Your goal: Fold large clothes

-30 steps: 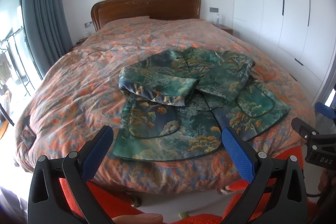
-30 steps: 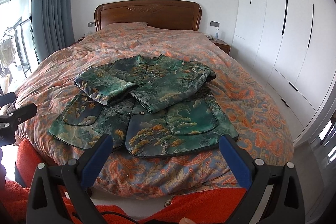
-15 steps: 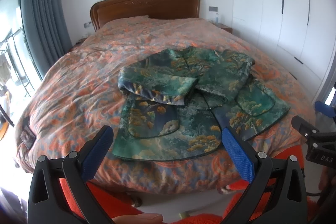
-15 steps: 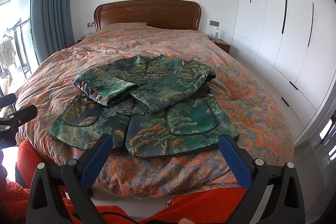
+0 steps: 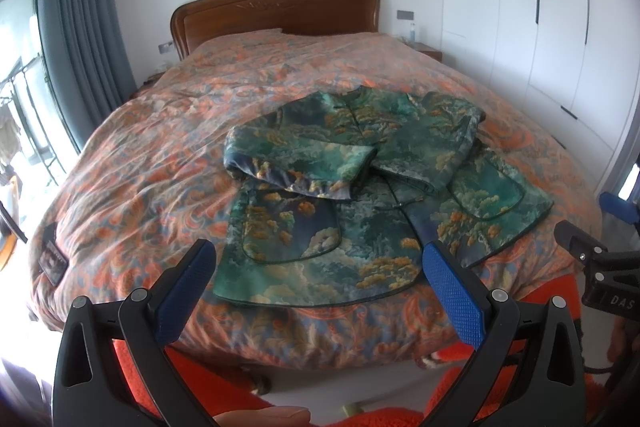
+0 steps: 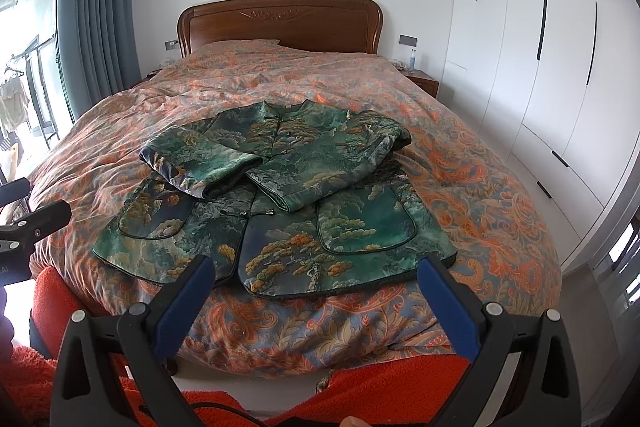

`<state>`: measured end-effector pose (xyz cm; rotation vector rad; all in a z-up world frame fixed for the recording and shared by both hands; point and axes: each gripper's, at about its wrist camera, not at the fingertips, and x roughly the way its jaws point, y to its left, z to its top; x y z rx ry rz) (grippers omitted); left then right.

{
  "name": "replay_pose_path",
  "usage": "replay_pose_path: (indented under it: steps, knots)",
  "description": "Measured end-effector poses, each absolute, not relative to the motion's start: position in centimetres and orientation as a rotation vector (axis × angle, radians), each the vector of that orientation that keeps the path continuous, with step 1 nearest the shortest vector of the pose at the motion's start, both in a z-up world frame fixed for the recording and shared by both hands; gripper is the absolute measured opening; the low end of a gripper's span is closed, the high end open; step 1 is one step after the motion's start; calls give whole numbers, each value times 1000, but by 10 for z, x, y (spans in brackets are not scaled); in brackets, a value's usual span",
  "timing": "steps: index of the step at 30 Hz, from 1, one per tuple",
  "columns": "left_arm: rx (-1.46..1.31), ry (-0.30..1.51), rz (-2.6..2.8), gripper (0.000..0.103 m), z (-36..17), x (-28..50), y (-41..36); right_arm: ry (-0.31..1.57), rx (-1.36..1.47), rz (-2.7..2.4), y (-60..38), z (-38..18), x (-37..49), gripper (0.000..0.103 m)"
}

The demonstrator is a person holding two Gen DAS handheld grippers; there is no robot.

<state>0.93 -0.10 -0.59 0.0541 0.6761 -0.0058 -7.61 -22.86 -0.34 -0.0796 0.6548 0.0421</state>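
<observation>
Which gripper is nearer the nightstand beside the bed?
Right. The right gripper hangs off the bed's foot on the nightstand's side; the left gripper sits farther toward the curtain side.

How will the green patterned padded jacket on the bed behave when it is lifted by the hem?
The green patterned padded jacket will probably drape rather than stay flat. Its folded sleeves look thick, so likely bulky. The sheen suggests it may slip.

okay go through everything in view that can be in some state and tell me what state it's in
green jacket: flat on the bed, front fastened, both sleeves folded across the chest
left gripper: open, empty
right gripper: open, empty
curtain: drawn aside
wardrobe doors: closed
bedspread: spread over the bed
</observation>
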Motion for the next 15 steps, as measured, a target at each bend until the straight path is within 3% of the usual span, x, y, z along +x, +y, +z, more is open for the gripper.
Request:
replay_pose_path:
  steps: [15]
  knots:
    - [56, 678, -6, 103, -7, 10, -2, 677, -91, 43, -229, -5, -71, 103]
